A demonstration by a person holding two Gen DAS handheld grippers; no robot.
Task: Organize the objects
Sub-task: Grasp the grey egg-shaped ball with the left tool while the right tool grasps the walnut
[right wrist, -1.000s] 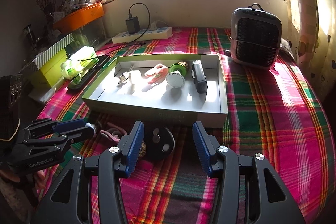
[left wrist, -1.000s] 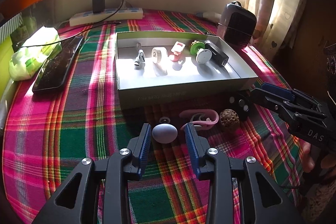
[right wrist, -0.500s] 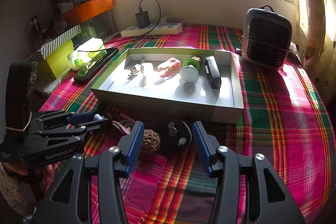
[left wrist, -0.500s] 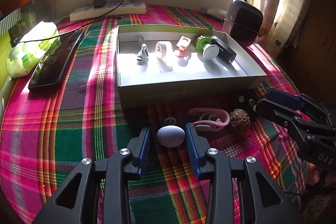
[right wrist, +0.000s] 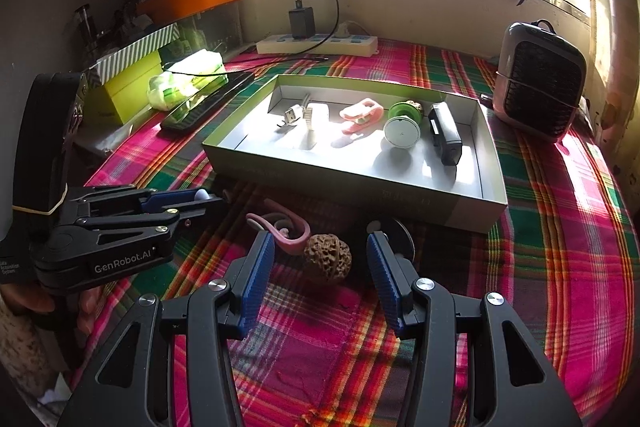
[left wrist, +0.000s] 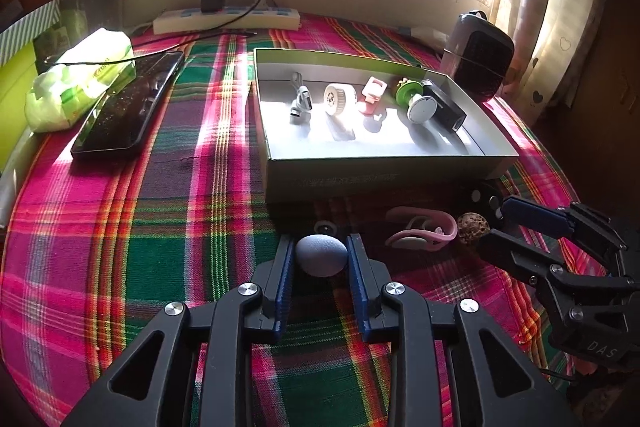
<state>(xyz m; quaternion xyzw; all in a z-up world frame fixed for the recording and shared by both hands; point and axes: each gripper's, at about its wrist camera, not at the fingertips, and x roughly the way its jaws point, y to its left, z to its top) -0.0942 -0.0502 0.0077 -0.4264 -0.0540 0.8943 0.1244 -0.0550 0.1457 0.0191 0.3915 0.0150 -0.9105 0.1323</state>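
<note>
My left gripper (left wrist: 321,254) is shut on a grey-blue oval object (left wrist: 321,254), low over the plaid cloth in front of the open box (left wrist: 380,179). My right gripper (right wrist: 320,253) is open, its fingers on either side of a brown walnut (right wrist: 327,258) on the cloth. A pink earhook (right wrist: 286,233) lies left of the walnut, and a black round disc (right wrist: 398,231) lies behind the right finger. The box holds a USB adapter (left wrist: 300,103), a white roll (left wrist: 338,100), a pink clip (left wrist: 372,95), a green and white spool (left wrist: 414,101) and a black block (left wrist: 444,105).
A dark phone (left wrist: 128,111) and a green tissue pack (left wrist: 80,79) lie at the left. A power strip with charger (left wrist: 226,19) runs along the back wall. A small heater (right wrist: 540,91) stands at the right. A small ring (left wrist: 326,227) lies by the box front.
My left gripper has closed on the grey-blue oval object. My right gripper has shifted left, so the walnut now sits between its open fingers instead of the black disc.
</note>
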